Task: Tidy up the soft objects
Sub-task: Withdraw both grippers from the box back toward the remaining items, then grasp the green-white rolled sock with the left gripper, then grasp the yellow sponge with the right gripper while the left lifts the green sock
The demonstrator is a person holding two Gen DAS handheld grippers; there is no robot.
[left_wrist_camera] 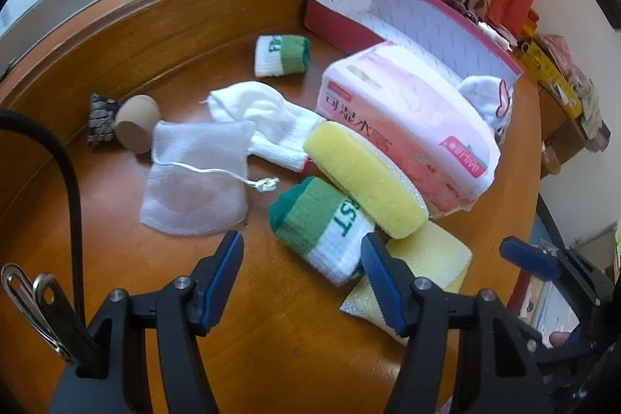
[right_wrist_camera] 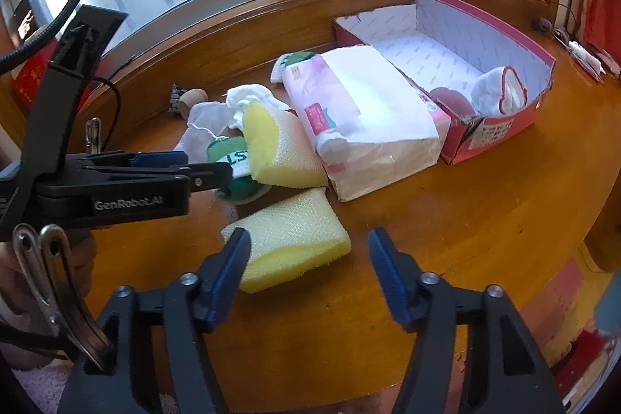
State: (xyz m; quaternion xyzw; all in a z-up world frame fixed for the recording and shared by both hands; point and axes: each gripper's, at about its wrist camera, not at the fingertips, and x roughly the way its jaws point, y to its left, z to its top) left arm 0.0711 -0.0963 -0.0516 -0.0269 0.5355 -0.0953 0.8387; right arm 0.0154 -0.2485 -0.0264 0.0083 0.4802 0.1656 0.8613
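Observation:
My left gripper [left_wrist_camera: 302, 251] is open, just in front of a green-and-white rolled sock [left_wrist_camera: 322, 224] on the wooden table. A yellow sponge [left_wrist_camera: 365, 177] leans on a pink tissue pack [left_wrist_camera: 403, 127]. A second yellow sponge [left_wrist_camera: 427, 258] lies flat beside the sock. My right gripper [right_wrist_camera: 308, 251] is open, with this flat sponge [right_wrist_camera: 291, 239] by its left finger. A white sock [left_wrist_camera: 264, 119], a mesh pouch [left_wrist_camera: 194, 173] and another green sock [left_wrist_camera: 281, 55] lie farther back. The pink box [right_wrist_camera: 500, 127] holds a white sock [right_wrist_camera: 500, 92].
A cardboard roll [left_wrist_camera: 136, 123] and a dark patterned pouch [left_wrist_camera: 101, 119] lie at the left near the window ledge. The left gripper shows in the right wrist view [right_wrist_camera: 217, 169]. Clutter sits on a shelf [left_wrist_camera: 559, 72] beyond the table's right edge.

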